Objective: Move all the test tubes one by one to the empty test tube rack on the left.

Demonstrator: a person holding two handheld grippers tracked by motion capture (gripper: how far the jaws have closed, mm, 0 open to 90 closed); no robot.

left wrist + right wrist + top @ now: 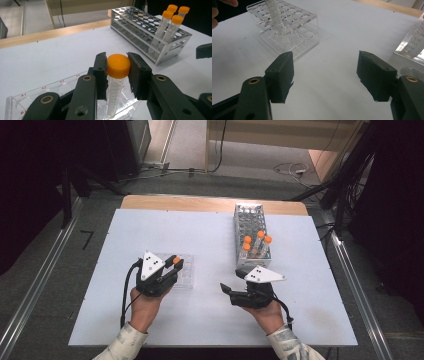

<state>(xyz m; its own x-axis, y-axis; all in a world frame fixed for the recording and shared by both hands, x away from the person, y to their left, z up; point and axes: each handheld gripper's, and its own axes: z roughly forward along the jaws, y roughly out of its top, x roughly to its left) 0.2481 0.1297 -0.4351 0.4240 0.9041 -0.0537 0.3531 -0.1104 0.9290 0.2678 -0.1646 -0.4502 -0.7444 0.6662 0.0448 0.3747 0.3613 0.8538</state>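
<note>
Dropping a tube into the clear rack, left side doing the work

My left gripper (pixel 117 66) is clamped on the orange cap of a tube (pixel 113 93) whose tip sits down in the clear rack (pixel 20 102). My right gripper (pixel 325 75) idles wide and empty near the metal rack (pixel 251 235). I'd say keep the tube upright and let go only once it's seated.

High view looks down; tool views sit low, sharing the clear rack (pixel 287 27).
</note>
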